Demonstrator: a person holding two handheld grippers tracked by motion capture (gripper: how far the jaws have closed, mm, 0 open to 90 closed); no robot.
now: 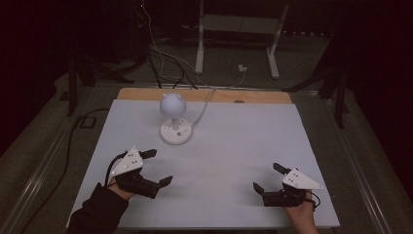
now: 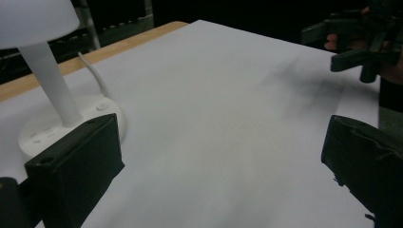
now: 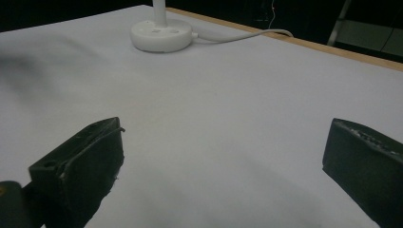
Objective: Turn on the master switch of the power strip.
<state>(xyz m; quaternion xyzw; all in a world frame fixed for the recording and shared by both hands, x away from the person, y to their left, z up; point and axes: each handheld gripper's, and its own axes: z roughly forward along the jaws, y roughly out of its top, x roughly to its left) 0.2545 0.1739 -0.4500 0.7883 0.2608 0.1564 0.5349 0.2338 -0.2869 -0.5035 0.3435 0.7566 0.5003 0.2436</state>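
We held the left gripper and right gripper spread apart, empty; a careless reach risked toppling the small white round-shaded lamp on the white bench.

One white table lamp with a rounded shade, a slim stem and a round flat base. One white cable running from that base off the far edge. One white-covered table with one strip of bare wood along its far side. Two black two-jaw grippers, each topped by one grey three-cornered plate: left gripper, right gripper. Two hands holding them, one apiece. One white metal stand with two legs on the floor beyond.
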